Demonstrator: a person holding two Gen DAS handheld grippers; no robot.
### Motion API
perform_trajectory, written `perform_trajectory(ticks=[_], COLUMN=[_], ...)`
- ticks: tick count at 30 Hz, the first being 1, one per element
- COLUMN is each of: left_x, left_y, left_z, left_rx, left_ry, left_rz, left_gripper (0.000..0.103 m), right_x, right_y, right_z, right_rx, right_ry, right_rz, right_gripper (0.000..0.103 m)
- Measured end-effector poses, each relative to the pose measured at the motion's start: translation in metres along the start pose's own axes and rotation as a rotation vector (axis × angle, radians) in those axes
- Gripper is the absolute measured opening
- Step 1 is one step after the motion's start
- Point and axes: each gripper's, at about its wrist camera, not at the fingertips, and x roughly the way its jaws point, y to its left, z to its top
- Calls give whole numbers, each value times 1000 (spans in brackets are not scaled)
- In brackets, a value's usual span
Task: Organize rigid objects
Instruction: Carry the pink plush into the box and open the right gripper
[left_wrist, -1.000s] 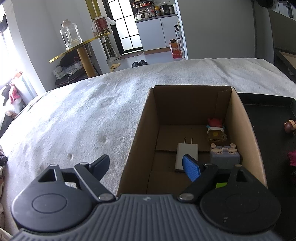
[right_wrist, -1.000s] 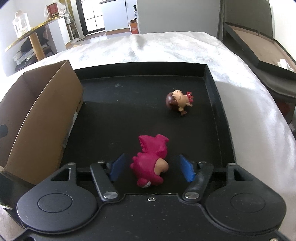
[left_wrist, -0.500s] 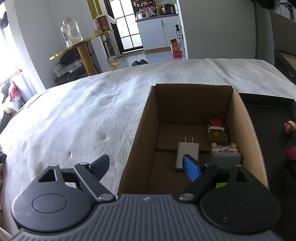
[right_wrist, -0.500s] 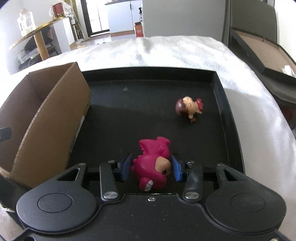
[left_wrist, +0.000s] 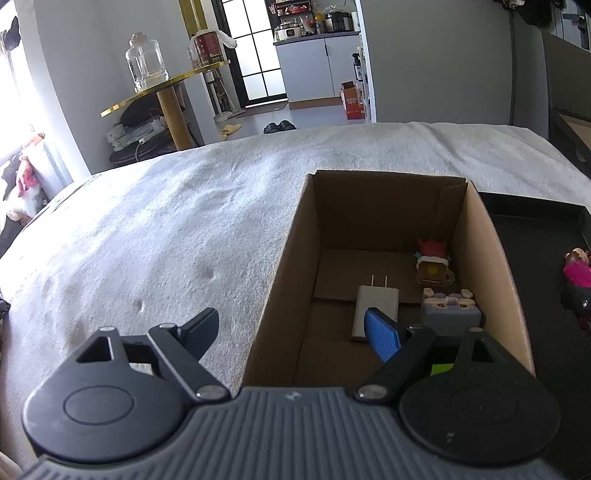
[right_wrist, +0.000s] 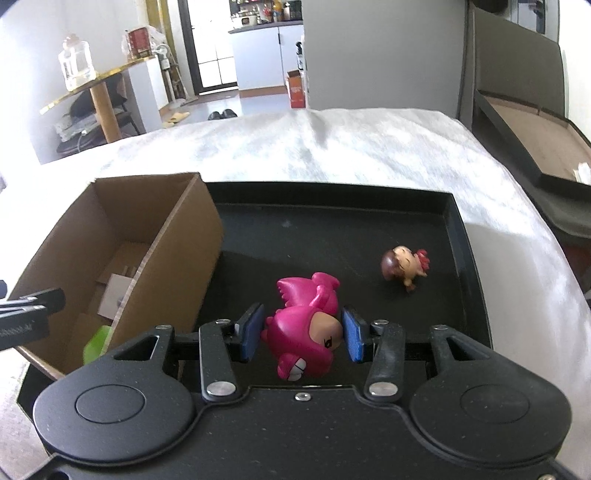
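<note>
**A:** So our right gripper is now clamping the pink toy, which a second ago was just sitting between open pads, and it's looking lifted a bit off the black tray.

**B:** Nice, so we're probably heading for the cardboard box on its left. Our left gripper is hanging spread apart and empty at the box's near end, over the charger. Farther back, the little brown-haired figure is waiting on the tray.
</note>
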Motion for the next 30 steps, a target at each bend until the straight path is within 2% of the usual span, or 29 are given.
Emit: perform_trajectory(ticks=[14,20,22,24,28,30], left_x=[-3,-6,-6,-3,-2,1], left_y=[19,27,29,30,32,34], left_z=[-5,-7,-9,-11,-12,-14], left_rx=[-58,-68,-75,-80,-76,-75], left_ry=[-26,-43,-46,-31,-22,-15], left_rz=[-32,-62,-75,-96,-120,-131], left_gripper=[84,80,75,63,52,35], right_x=[-14,-17,-19,-20,-18,-16], right_y=[37,56,62,69,82,89], right_z=[19,26,28,30,31,31], right_rx=[-46,-73,-84,-99,-122,-132], right_ry=[-70,-91,-102,-109,-109,-109], right_rz=[39,51,55,59,66,74], right_gripper=[45,45,45,45,45,45])
